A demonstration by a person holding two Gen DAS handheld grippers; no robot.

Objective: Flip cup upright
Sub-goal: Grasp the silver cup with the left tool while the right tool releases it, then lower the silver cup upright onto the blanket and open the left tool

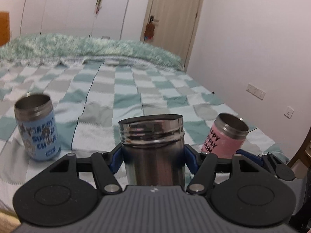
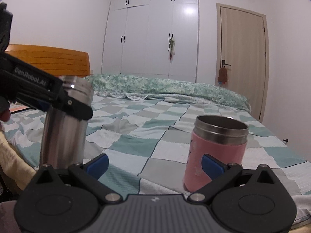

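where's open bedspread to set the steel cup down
Between the blue cup and the steel cup in the left claw, and the wide checkered bedspread beyond all three. It is tight by the pink cup, where the open right claw sits.

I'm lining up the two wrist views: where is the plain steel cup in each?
Left wrist: the steel cup stands bottom centre, mouth up, clamped in the left gripper.
Right wrist: the same cup is at the left edge, with the left gripper across its upper part.
Shared landmark: the pink cup, upright on the bed.
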